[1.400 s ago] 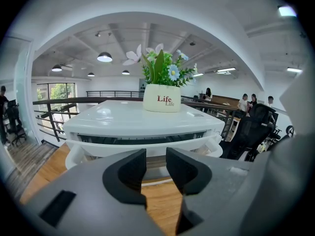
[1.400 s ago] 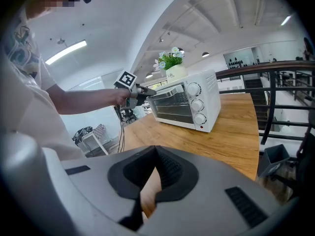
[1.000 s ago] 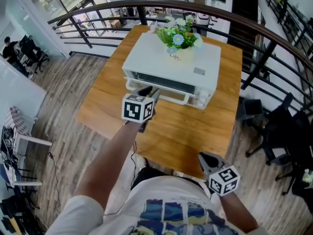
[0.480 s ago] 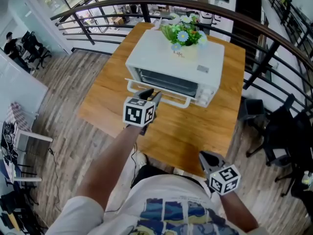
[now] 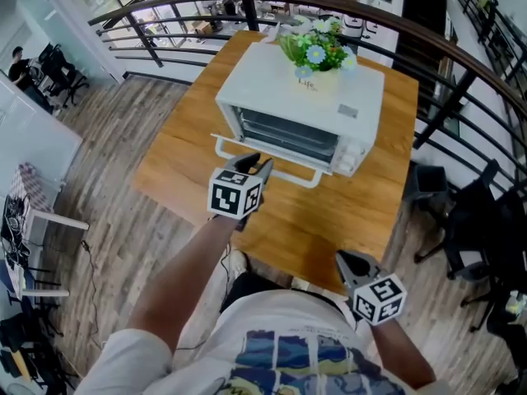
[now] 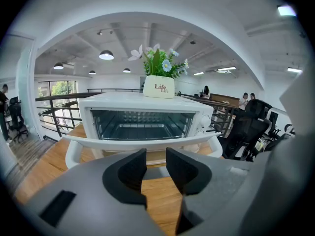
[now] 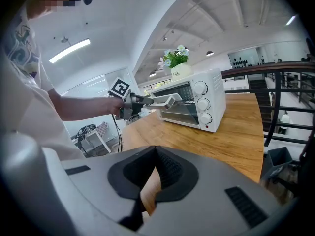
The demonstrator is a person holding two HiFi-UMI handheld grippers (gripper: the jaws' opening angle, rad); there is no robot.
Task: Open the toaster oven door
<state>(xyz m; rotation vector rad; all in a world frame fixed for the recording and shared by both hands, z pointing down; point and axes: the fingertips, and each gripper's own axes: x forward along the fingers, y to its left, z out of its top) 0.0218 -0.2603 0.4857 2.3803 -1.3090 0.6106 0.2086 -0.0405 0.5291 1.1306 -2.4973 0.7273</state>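
Note:
A white toaster oven (image 5: 300, 97) stands on a wooden table (image 5: 177, 159) with its door swung down and its rack showing. The door's white handle bar (image 5: 268, 161) faces me. My left gripper (image 5: 252, 166) has its tips right at that handle. In the left gripper view the jaws (image 6: 156, 161) stand slightly apart with only table wood between them, and the handle (image 6: 142, 142) crosses just past their tips. The right gripper view shows the left gripper (image 7: 140, 102) up against the handle. My right gripper (image 5: 346, 263) hangs off the table's near edge with its pads (image 7: 156, 168) together and nothing in them.
A pot of flowers (image 5: 315, 76) sits on the oven's top. The control knobs (image 7: 202, 102) are on the oven's right side. A dark railing (image 5: 428, 56) curves behind the table, and a black office chair (image 5: 486, 220) stands to the right. Wood floor lies to the left.
The oven door has swung further down and outward over the last second. My left gripper drew back slightly toward me with the handle. The right gripper has stayed put.

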